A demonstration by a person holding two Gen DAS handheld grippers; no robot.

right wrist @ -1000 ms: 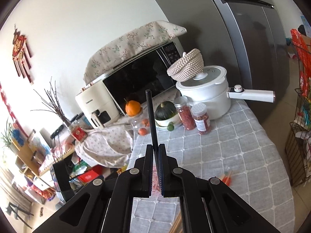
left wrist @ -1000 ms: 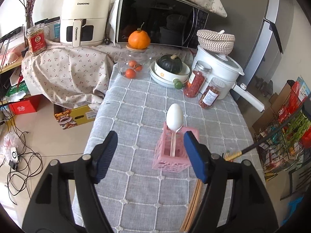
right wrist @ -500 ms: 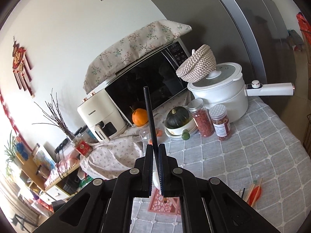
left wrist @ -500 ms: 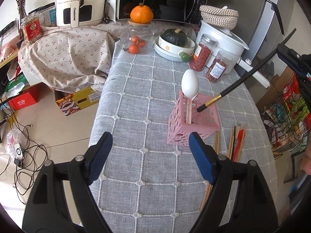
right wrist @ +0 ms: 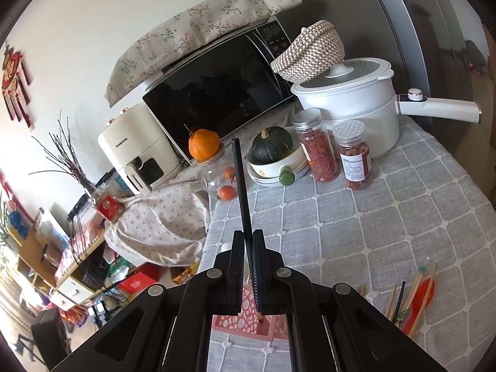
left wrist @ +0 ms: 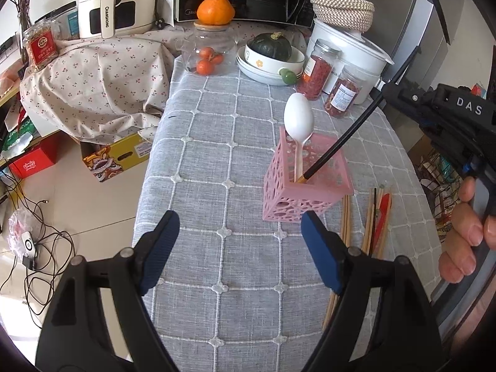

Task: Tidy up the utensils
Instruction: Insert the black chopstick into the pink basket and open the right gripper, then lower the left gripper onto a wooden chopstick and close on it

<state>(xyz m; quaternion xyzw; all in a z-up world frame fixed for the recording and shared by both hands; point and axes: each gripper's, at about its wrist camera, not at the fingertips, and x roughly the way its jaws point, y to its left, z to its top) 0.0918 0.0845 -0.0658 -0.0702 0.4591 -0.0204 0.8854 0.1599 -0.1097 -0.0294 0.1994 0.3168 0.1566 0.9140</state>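
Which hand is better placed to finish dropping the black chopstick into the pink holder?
Right. The right gripper is shut on the black chopstick, whose gold tip already sits inside the pink holder beside the white spoon. The left gripper hangs open and empty, short of the holder.

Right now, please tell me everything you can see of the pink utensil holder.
The pink utensil holder is a square, open-topped box, plastic by its look, its walls pierced with round holes. It stands upright on the grey checked tablecloth. A white spoon stands inside, bowl up. The gold tip of a black chopstick, held by the right tool, dips into its opening.
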